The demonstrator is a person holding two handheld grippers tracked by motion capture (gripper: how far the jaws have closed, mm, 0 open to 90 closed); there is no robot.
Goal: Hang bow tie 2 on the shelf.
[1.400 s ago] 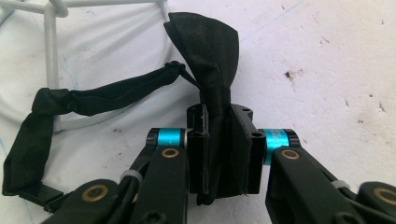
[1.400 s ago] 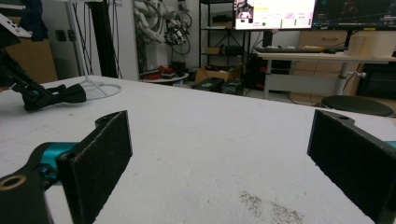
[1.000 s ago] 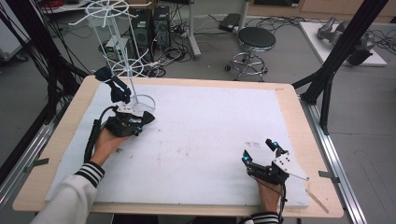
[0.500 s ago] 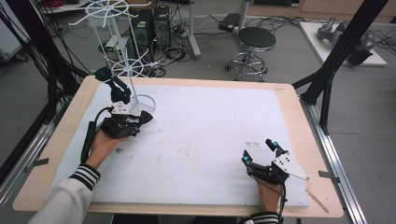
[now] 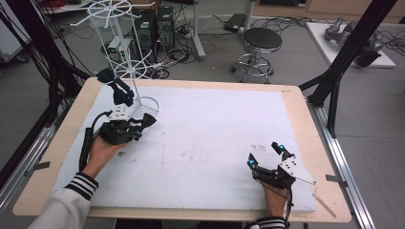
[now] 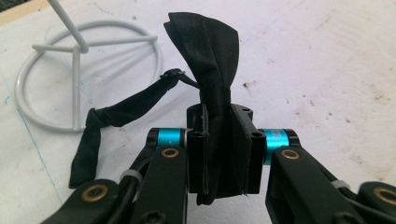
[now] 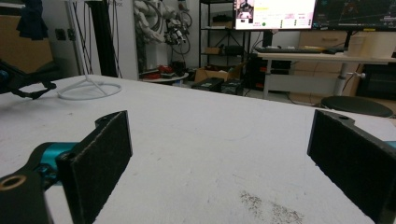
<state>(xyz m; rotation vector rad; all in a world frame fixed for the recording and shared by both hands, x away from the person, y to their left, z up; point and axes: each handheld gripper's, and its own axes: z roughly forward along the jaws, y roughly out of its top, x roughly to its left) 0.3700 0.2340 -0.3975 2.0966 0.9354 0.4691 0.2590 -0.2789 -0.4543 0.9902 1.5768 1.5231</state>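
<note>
A black bow tie (image 6: 205, 51) stands up between the jaws of my left gripper (image 6: 219, 149), which is shut on its knot and lower fold. Its thin strap (image 6: 116, 114) trails off to the left over the white sheet. In the high view this gripper (image 5: 138, 125) lies low at the table's left, just in front of the white wire rack (image 5: 125, 71), with the bow tie (image 5: 149, 119) at its tip. My right gripper (image 5: 264, 155) rests near the front right, open with nothing between its pads (image 7: 100, 158).
The rack's round wire base (image 6: 28, 88) sits on the white sheet (image 5: 215, 124) just beyond the held tie. Another black fabric piece (image 5: 118, 90) hangs on the rack. Beyond the table are a stool (image 5: 260, 43), cables and black frame posts.
</note>
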